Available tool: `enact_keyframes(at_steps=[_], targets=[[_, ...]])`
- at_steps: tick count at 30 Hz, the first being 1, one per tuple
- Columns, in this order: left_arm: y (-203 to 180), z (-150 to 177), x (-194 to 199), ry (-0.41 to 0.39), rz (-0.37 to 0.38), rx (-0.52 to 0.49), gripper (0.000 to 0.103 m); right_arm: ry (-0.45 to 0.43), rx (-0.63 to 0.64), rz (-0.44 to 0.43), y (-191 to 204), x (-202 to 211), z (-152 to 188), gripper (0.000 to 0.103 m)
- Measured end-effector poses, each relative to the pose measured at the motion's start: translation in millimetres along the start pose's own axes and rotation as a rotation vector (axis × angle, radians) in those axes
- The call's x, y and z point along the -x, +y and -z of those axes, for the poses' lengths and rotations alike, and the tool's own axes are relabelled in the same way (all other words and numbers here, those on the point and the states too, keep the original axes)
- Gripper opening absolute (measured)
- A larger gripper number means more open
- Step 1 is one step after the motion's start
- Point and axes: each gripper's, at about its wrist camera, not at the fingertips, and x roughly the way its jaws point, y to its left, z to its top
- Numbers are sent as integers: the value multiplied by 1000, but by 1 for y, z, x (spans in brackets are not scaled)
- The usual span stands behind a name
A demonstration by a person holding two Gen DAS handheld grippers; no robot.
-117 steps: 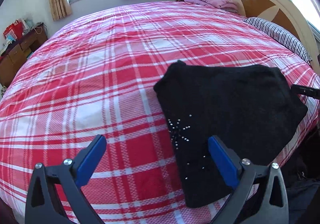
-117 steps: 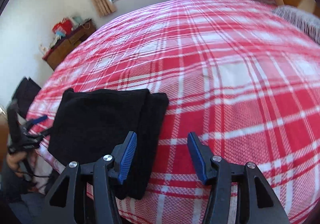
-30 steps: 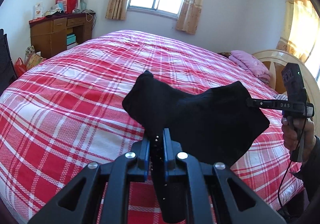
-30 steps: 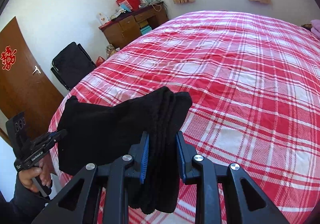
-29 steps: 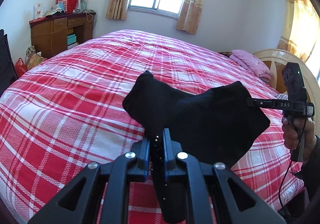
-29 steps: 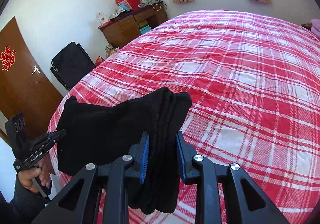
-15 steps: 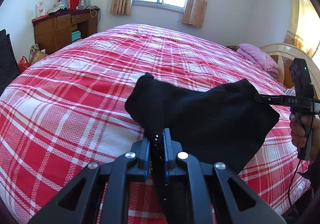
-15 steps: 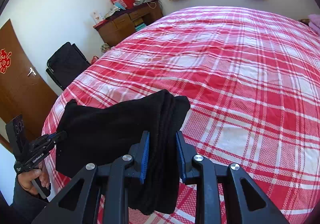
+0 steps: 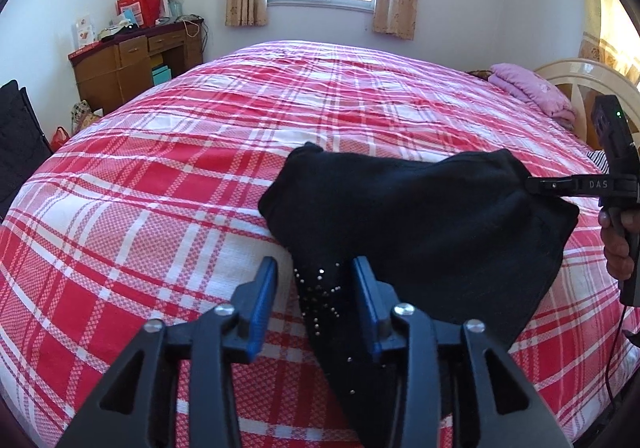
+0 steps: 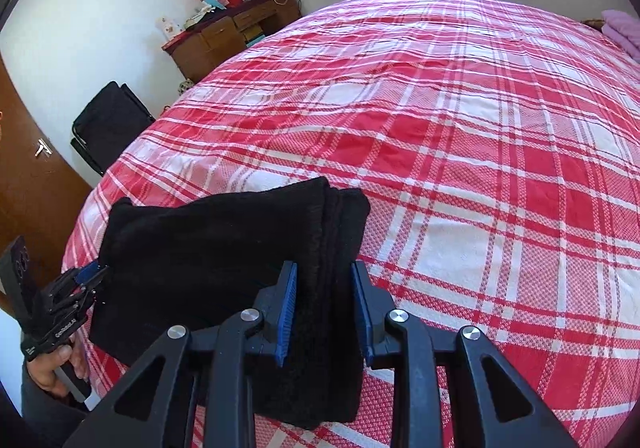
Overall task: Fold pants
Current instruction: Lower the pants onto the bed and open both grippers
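Closest in, left gripper [image 9: 314, 280]: blue pads parted to about the middle of their reach, jaws having just been opening, standing either side of a black corner without pressing on it. Nothing gripped, by the look of it.

Between those pads, pants [image 9: 420, 216]: black, folded down to a thick bundle, small silver studs scattered near the freed corner. Spreading from 6 o'clock up towards 3 o'clock in the left wrist view, near end resting on the red and white checked bedcover [image 9: 160, 208], middle sagging, far corner held up.

At 3 o'clock, right gripper [image 9: 560, 184], pinched onto that far corner, with a hand [image 9: 618, 240] on its handle just below.

Seen from the right wrist: pads clamped close on the stacked fold edges, several layers filling the narrow gap. Bundle running off to 9 o'clock, with the left gripper small at its other end.

Beyond, at 11 o'clock, a wooden dresser [image 9: 132, 64] against the wall.

Handling, as a judgement: soft, limp, light knit, with no stiffness to keep its shape. Likely to droop and slide open if taken by one layer only. Best taken at the corners, across the whole stack of edges, well clear of the studs.
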Motion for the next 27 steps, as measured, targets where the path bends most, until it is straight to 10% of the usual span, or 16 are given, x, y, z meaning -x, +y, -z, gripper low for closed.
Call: enact_keyframes(at_steps=[13, 27], targets=[[7, 5, 1, 37, -107, -6, 89, -43, -5, 100, -9, 14, 13, 58], [-22, 10, 48, 27, -199, -97, 98, -67, 80, 222, -3, 100, 66, 59]])
